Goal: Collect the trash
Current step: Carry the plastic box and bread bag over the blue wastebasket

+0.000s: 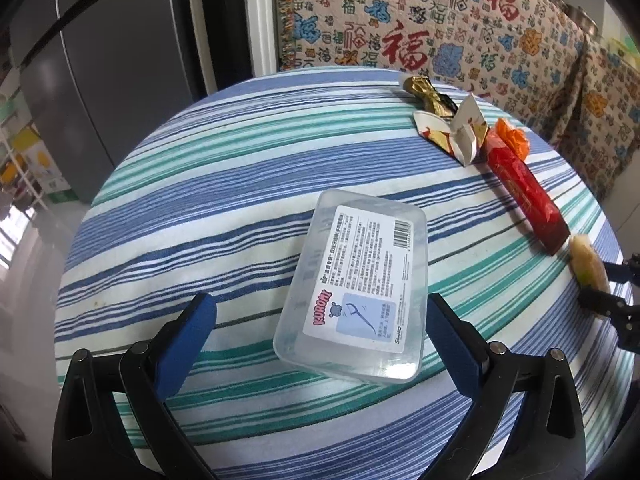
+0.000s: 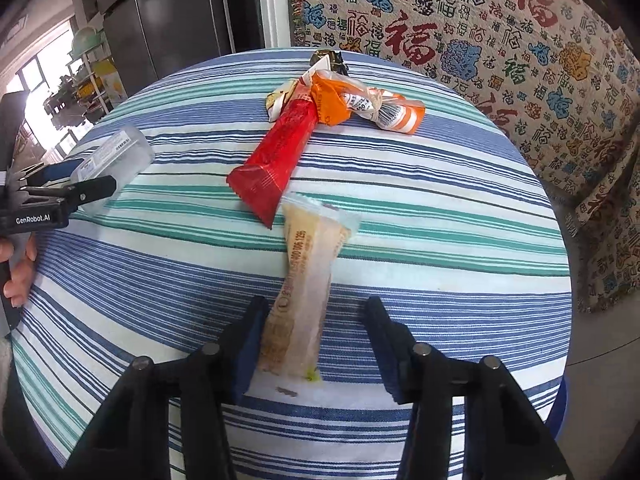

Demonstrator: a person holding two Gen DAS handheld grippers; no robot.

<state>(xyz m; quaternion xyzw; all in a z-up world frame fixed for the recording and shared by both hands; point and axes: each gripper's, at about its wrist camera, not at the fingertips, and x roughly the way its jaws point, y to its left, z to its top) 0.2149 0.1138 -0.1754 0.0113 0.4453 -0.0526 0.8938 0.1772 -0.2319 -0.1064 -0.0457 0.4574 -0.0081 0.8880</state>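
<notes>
Trash: the pale wrapper [image 2: 304, 292] lies between the spread right claw [image 2: 316, 340], flat on the striped worktop [image 2: 460, 184]; thin film may slip out. Left claw [image 1: 320, 320], spread, flanks the clear box [image 1: 356, 288], whose slick walls could skid.

The fine print on the clear box's [image 1: 352, 292] label is too small to read. In the left wrist view, the picture's right side cuts off the right gripper [image 1: 596, 284], and only one end of the beige wrapper [image 1: 588, 264] shows. In the right wrist view, the red wrapper [image 2: 276, 160] covers part of the white wrapper [image 2: 282, 98].
</notes>
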